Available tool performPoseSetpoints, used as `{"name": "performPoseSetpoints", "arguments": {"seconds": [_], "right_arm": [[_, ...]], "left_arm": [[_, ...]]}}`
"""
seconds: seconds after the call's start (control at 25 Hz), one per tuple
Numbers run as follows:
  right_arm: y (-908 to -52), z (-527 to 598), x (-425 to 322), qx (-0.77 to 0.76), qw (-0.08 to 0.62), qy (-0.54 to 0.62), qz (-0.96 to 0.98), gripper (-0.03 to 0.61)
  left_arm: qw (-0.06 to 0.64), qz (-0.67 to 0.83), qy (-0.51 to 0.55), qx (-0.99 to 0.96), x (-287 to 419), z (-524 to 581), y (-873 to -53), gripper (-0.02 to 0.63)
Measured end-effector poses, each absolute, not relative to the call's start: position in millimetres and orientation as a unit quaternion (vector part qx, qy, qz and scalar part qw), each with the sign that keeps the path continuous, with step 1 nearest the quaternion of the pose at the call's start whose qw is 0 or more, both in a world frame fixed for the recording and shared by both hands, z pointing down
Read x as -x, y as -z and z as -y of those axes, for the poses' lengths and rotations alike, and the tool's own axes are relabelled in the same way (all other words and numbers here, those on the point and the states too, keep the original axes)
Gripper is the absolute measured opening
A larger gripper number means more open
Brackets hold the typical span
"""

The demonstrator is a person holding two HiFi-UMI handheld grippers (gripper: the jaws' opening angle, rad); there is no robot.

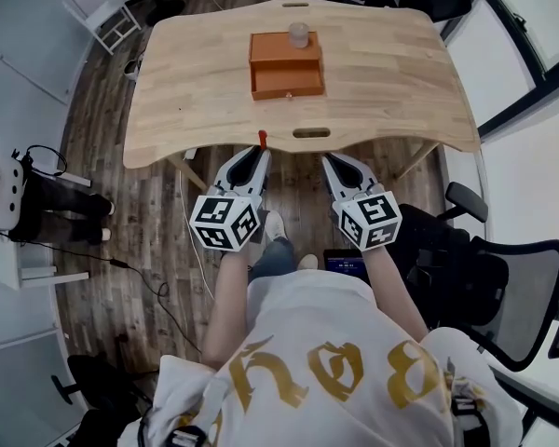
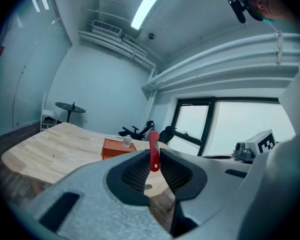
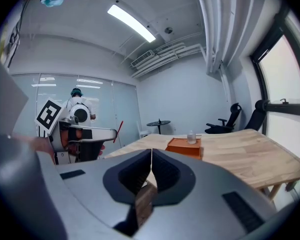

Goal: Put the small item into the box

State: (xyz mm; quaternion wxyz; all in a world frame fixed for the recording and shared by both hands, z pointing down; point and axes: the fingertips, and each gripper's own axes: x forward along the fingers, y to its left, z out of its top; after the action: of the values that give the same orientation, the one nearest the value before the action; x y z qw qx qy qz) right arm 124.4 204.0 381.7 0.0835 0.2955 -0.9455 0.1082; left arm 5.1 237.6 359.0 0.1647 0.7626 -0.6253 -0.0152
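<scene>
An orange box (image 1: 287, 66) with a front drawer stands at the far middle of the wooden table (image 1: 196, 82); a small clear bottle (image 1: 299, 34) rests on its top. My left gripper (image 1: 260, 152) hovers just off the table's near edge, shut on a small red item (image 1: 262, 139) that sticks up between its jaws (image 2: 154, 153). My right gripper (image 1: 327, 160) is beside it, jaws shut with nothing between them (image 3: 151, 165). The box (image 2: 117, 148) (image 3: 184, 146) lies ahead of both grippers, well beyond reach of the jaws.
The table has a slot handle (image 1: 311, 132) near its front edge. Office chairs (image 1: 503, 277) stand at the right. A white device (image 1: 0, 189) stands on the floor at the left. Cables trail over the wooden floor (image 1: 149, 240).
</scene>
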Motion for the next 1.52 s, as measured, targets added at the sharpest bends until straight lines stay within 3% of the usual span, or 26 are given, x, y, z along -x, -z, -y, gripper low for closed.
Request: {"name": "performPoseSetpoints", "arguments": {"seconds": [0.4, 1.08, 1.52], "right_arm": [[-411.3, -116.7, -100.6, -0.323, 0.108, -0.13, 0.931, 0.013], [-430.5, 87.5, 5.4, -0.37, 0.122, -0.159, 0.907, 0.012], [-416.1, 128.1, -7.0, -0.425, 0.088, -0.144, 0.889, 0.012]], "left_arm": [[0.177, 0.618, -0.009, -0.766, 25.5, -152.9, -383.1, 0.06], [0.174, 0.568, -0.015, -0.805, 127.4, 69.5, -374.2, 0.06], [0.171, 0.534, -0.023, -0.828, 127.1, 117.6, -374.7, 0.06]]}}
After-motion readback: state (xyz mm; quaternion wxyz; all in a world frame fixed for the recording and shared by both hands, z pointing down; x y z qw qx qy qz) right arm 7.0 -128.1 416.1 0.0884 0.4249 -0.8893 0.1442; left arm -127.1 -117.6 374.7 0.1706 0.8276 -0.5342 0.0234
